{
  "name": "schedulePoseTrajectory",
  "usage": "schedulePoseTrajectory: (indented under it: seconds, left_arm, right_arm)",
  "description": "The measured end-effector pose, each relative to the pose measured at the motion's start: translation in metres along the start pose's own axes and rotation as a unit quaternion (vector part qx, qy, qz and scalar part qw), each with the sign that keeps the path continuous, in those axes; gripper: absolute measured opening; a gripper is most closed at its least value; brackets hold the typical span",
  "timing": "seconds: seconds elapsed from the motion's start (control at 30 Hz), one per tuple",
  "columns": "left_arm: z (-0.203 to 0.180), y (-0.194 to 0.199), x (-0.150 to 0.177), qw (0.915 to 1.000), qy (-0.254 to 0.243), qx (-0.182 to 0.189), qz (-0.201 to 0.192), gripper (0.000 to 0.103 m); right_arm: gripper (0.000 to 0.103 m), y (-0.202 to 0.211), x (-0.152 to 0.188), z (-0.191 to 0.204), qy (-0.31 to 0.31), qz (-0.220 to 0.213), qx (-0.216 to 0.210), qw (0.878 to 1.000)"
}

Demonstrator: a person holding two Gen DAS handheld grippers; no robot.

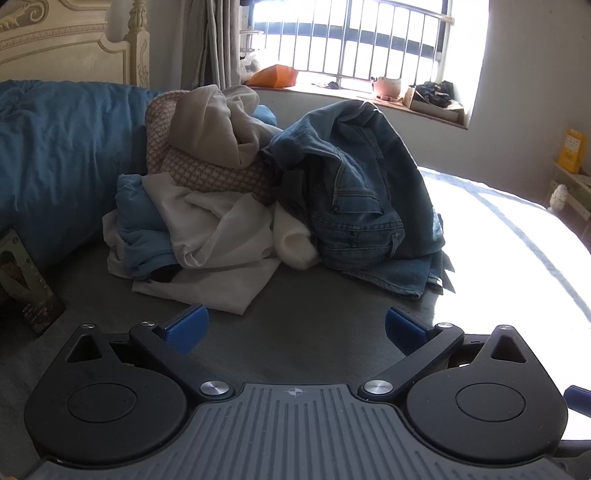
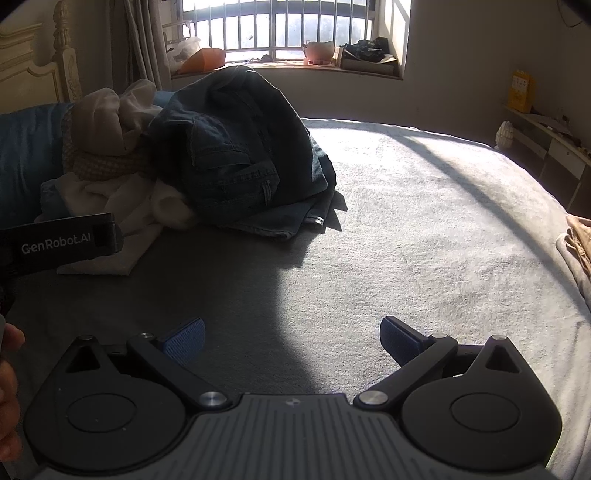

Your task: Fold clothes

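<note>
- The left gripper (image 1: pixel 295 328) hovers low over the grey bed cover (image 1: pixel 303 343), its blue ribbed pads (image 1: pixel 186 326) spread wide apart with nothing between them.
- The right gripper (image 2: pixel 291 338) is level over the same nubbly cover (image 2: pixel 406 229), its dimpled blue pads (image 2: pixel 186 339) likewise wide apart and empty.
- From the left wrist view, the unfolded clothes pile lies at about 12 o'clock, well apart from the fingertips.
- A pair of stiff, seamed denim jeans (image 1: pixel 354 192) humps up on the pile's right side, one leg flattened beneath at 1 o'clock.
- A soft white garment (image 1: pixel 218 236) sprawls crumpled at 11 o'clock, with a light blue piece (image 1: pixel 142 225) tucked into its left side.
- Above them sit a pink houndstooth knit (image 1: pixel 207 173) and a beige hooded top (image 1: pixel 214 125), slumped in loose folds.
- A blue quilt (image 1: pixel 55 155) bulges at 10 o'clock.
- In the right wrist view, the left device's black body (image 2: pixel 62 240), lettered "GenRobot.AI", juts in at 9 o'clock, and part of a hand (image 2: pixel 9 387) shows at the left edge.
- Sunlight falls across the cover's right half from a barred window (image 2: pixel 295 26).
</note>
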State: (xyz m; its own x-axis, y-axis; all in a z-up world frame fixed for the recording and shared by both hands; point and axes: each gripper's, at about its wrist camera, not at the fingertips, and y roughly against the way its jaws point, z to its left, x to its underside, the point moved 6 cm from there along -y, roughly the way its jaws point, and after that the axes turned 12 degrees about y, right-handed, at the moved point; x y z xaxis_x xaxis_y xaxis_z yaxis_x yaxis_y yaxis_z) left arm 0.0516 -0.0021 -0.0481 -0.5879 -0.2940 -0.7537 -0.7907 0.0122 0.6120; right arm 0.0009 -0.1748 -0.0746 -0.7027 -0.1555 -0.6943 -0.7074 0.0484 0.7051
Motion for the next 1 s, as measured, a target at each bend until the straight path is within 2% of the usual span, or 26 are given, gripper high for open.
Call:
schedulePoseTrajectory:
  seconds: [0.3, 1.0]
  left_arm:
    - [0.0055, -0.0049, 0.002, 0.9998, -0.003, -0.018, 0.009, 0.103]
    - [0.0054, -0.0079, 0.0075, 0.9997, -0.012, -0.015, 0.016, 0.103]
  right_arm:
    - [0.103, 0.0014, -0.0006, 0.0001, 0.002, 0.0, 0.0, 1.0]
    - [0.103, -0.0018, -0.0006, 0.0047, 0.001, 0.005, -0.002, 1.0]
